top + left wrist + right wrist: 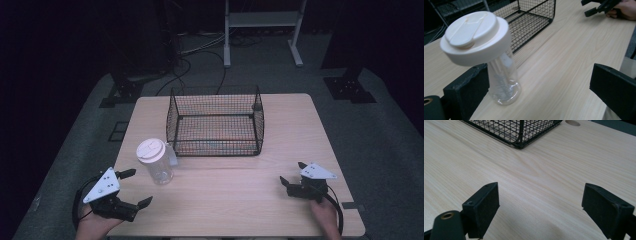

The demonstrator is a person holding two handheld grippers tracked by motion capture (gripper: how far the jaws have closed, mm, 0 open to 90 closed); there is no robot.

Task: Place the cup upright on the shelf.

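A clear plastic bottle [156, 165] with a wide cream lid [475, 37] stands upright on the wooden table [225, 192], just left of the black wire basket [215, 145]. My left gripper [137, 187] is open near the table's front left corner, and the bottle [502, 80] stands just beyond one of its jaws, not between them. Near the front right, my right gripper [292, 172] is open over bare wood with nothing between its jaws. In the right gripper view this gripper [540, 202] faces a corner of the basket [519, 131].
The basket [534, 17] sits in the far middle of the table, with nothing visible inside it. Across the table in the left gripper view are the right gripper [596, 7] and its hand. A round hole [572, 123] marks the tabletop. Dark floor, cables and stands surround the table.
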